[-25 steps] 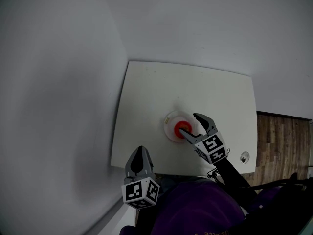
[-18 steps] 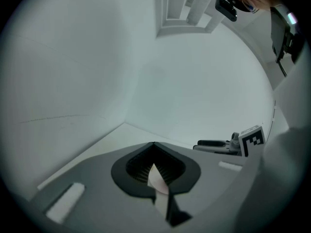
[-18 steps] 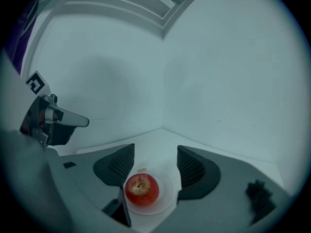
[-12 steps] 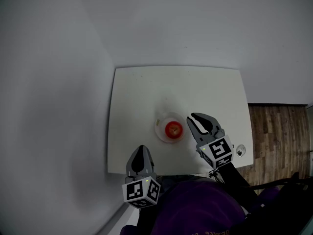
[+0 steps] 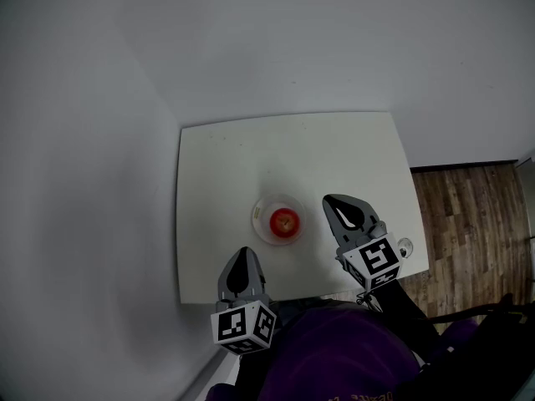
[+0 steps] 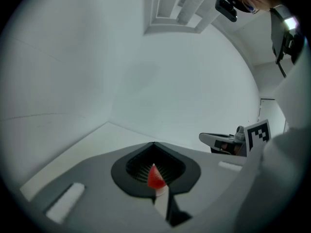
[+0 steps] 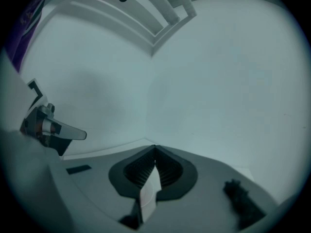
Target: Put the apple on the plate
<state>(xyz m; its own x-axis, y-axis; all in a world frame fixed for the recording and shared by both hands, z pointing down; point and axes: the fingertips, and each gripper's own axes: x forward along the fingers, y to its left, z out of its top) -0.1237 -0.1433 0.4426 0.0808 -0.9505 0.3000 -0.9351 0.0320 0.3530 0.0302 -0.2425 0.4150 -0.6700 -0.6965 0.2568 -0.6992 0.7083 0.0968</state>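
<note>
A red apple (image 5: 284, 221) lies on a small clear plate (image 5: 260, 210) in the middle of the white table (image 5: 251, 157). Just right of the plate, my right gripper (image 5: 333, 200) hovers apart from the apple, its jaws shut with nothing between them. At the table's near edge, in front of the plate, my left gripper (image 5: 242, 256) is also shut and holds nothing. In the left gripper view only a red sliver of the apple (image 6: 155, 178) shows behind the closed jaws. In the right gripper view the shut gripper (image 7: 154, 148) points over the table.
A small round clear object (image 5: 405, 247) sits at the table's right edge, close behind my right gripper. Wooden floor (image 5: 468, 224) lies to the right. A plain grey wall runs along the table's left and far sides.
My right gripper, open around the apple on the plate a second ago, has drawn back to the right and up, and its jaws have shut. The apple stays on the plate.
</note>
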